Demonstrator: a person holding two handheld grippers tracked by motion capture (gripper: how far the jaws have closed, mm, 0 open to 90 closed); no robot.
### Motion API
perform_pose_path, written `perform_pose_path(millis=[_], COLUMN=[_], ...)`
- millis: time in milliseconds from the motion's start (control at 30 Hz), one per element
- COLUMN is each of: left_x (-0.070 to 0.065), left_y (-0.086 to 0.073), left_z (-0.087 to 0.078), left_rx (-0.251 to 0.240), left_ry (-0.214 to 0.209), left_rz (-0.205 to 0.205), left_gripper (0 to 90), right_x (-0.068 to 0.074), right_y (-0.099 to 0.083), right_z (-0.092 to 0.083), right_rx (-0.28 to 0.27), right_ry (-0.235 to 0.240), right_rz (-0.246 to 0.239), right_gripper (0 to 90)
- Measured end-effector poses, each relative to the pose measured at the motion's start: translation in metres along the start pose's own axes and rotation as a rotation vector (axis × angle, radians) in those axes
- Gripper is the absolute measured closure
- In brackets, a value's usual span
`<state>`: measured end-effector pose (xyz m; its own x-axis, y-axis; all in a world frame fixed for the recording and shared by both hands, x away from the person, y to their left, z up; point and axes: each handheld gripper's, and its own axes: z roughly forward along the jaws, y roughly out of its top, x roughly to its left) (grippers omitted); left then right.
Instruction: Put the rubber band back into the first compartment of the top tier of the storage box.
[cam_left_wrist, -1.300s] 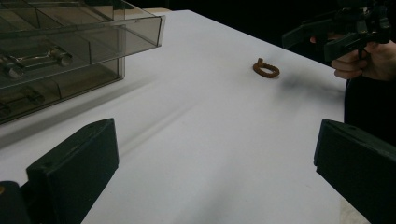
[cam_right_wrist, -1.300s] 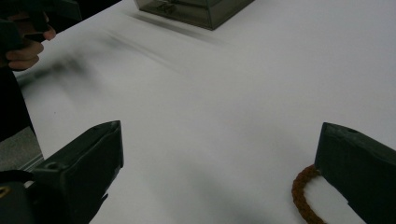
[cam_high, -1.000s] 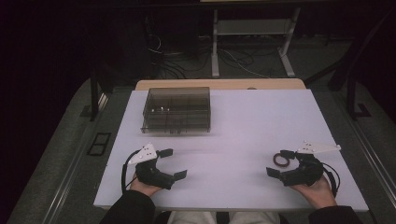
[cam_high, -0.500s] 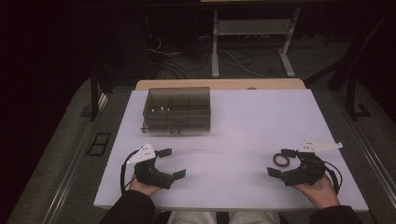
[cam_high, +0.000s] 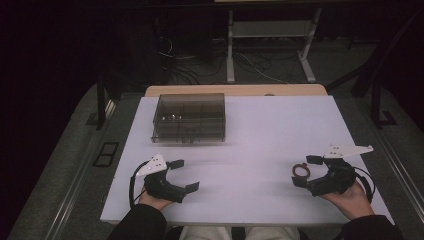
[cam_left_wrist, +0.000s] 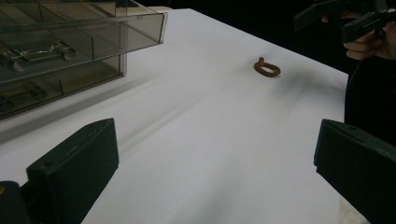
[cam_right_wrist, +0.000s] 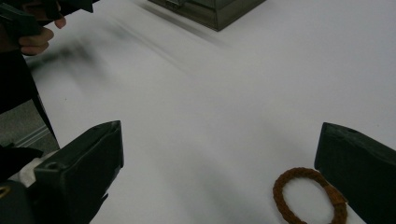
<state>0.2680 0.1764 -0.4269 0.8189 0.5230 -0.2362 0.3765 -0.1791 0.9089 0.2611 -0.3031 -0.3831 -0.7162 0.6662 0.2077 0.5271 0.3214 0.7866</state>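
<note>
Item: braided brown band, lower right of my right gripper view beside one jaw, jaws wide apart; I judge it light, soft, graspable across one strand; left gripper likewise wide open, clear compartment box upper left.

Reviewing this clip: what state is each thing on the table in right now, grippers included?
Left gripper: open, empty, low over the table.
Right gripper: open, jaws either side of the ring, not closed on it.
Brown braided ring: lying flat on the table, loose.
Clear compartment box: lid shut, small items inside.
White table: bare in the middle.
</note>
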Motion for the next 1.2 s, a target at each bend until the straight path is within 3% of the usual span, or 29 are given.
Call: perform_pose_path(millis=[500, 1200], left_x=[-0.002, -0.002], left_y=[-0.002, -0.002], left_z=[0.001, 0.001], left_rx=[0.017, 0.021], left_ry=[-0.006, -0.013], left_rz=[0.003, 0.006], left_gripper=[0.0, 0.0], right_x=[-0.011, -0.017], right_y=[0.010, 0.012], right_z=[0.004, 0.022], right_rx=[0.127, 0.275], right_ry=[0.010, 0.062], right_rz=[-0.050, -0.077], right_gripper=[0.6, 0.6])
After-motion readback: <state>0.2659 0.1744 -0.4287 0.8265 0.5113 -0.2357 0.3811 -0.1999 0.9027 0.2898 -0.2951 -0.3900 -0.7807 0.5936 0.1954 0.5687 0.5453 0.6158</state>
